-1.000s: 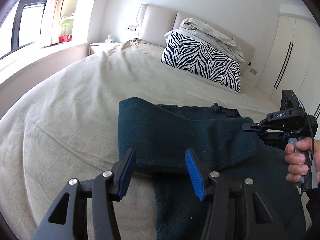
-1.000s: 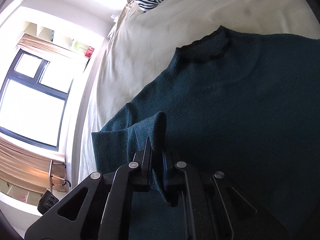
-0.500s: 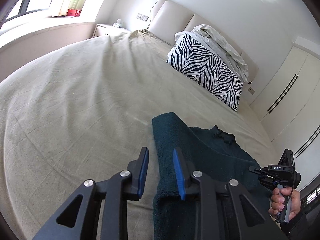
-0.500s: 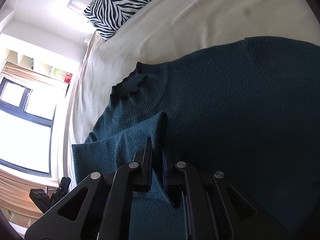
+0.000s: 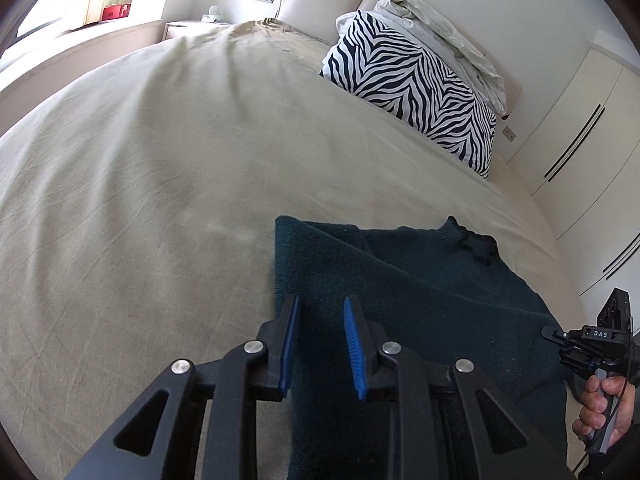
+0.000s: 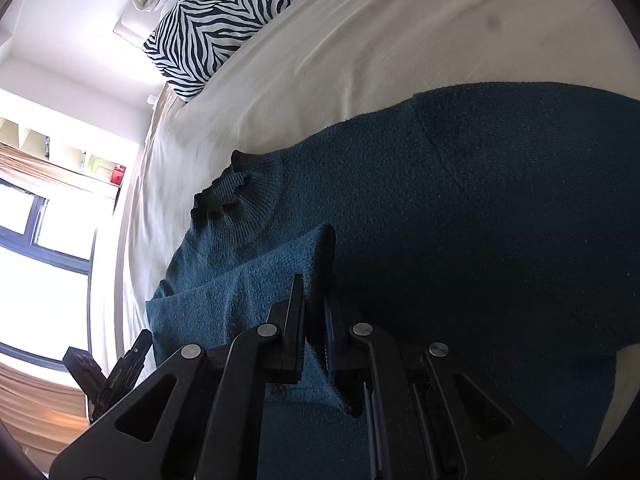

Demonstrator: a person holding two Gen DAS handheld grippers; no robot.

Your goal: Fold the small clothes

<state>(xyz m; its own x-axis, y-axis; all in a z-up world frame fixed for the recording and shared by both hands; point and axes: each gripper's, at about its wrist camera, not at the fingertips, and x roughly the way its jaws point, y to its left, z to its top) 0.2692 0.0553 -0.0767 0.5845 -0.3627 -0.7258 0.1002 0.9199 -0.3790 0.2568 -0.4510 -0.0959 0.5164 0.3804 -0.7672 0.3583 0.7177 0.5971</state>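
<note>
1. The dark teal sweater (image 5: 420, 280) lies flat on the beige bed sheet (image 5: 160, 180), its ribbed collar (image 6: 240, 192) toward the zebra pillow (image 5: 416, 84) near the headboard. One sleeve (image 6: 248, 284) is folded across the body.

2. The right gripper (image 6: 316, 312) is clamped on the cuff end of that sleeve; the knit bunches up between the two closed jaws in the right wrist view. From the left wrist view, the same tool shows at the sweater's far edge, gripped by the person's right hand (image 5: 600, 412).

3. The left gripper (image 5: 320, 336) has its blue pads apart, poised over the folded edge of the sweater. Nothing sits between them, though I cannot tell whether the tips touch the fabric.

4. Risks, as I judge them:
- The sleeve is thick, soft knit. If the right jaws part while the cuff is raised, it may flop back and land crooked.
- Pulling the cuff sideways could drag the whole sweater over the smooth sheet, since nothing pins it.
- If the left gripper closes carelessly, it may catch one layer only, or pinch the sheet along with the knit, spoiling the fold.
- The collar is already rumpled; further tugging could bunch it more.
</note>
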